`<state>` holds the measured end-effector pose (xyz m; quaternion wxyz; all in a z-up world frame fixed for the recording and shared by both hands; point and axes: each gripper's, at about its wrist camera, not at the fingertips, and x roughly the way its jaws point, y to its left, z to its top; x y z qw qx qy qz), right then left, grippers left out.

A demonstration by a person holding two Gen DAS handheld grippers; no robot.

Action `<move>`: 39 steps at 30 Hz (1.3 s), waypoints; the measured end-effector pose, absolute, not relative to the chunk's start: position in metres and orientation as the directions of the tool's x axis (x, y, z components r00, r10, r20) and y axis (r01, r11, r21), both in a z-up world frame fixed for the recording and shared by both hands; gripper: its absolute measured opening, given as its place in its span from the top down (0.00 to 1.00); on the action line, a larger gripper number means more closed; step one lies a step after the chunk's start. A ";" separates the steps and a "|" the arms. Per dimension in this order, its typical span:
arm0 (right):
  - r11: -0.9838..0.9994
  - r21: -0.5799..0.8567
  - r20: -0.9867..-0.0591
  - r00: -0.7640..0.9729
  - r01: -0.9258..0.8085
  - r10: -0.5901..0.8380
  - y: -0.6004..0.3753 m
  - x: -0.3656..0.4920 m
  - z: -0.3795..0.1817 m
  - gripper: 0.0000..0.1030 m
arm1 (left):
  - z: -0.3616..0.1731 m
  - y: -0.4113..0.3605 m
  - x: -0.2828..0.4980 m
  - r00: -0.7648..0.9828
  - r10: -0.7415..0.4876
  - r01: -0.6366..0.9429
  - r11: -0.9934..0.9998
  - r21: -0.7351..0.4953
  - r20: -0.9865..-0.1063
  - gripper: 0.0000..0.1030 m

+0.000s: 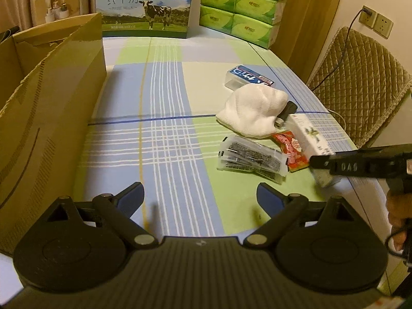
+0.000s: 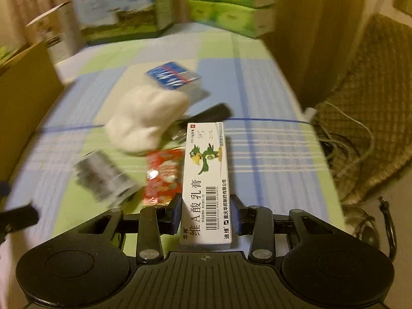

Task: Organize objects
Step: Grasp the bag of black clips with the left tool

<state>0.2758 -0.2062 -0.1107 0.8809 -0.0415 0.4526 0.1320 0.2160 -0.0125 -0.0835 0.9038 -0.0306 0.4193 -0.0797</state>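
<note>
My right gripper [image 2: 206, 206] is shut on a long white ointment box [image 2: 206, 180] printed with a green bird; the left wrist view shows that same ointment box [image 1: 310, 139] held by the right gripper [image 1: 322, 163] at the table's right edge. Beside it lie a red snack packet [image 2: 162, 175], a clear packet with dark print [image 1: 251, 157], a white cloth [image 1: 255, 112], a small black item [image 1: 287, 112] and a blue-and-white box [image 1: 247, 76]. My left gripper [image 1: 200, 194] hovers open over the checked tablecloth [image 1: 167, 128], left of the pile, with nothing between its fingers.
An open cardboard box [image 1: 51, 97] stands along the table's left side. A milk carton box [image 1: 145, 2] and stacked green tissue packs [image 1: 242, 7] line the far edge. A quilted chair [image 1: 360, 77] with cables sits off the right edge. A hand [image 1: 397, 213] holds the right gripper.
</note>
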 end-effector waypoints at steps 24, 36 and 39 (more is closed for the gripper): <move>0.922 0.114 -0.808 0.506 -0.369 0.302 -0.196 0.256 -0.112 0.66 | -0.111 -0.048 0.262 0.584 -0.198 0.251 0.966 -0.058 -0.787 0.69; 0.912 0.136 -0.800 0.500 -0.386 0.331 -0.188 0.238 -0.110 0.62 | -0.106 -0.029 0.205 0.585 -0.167 0.281 0.960 0.005 -0.794 0.67; 0.915 0.114 -0.801 0.509 -0.387 0.315 -0.184 0.244 -0.113 0.61 | -0.106 -0.030 0.209 0.589 -0.162 0.280 0.960 0.012 -0.792 0.67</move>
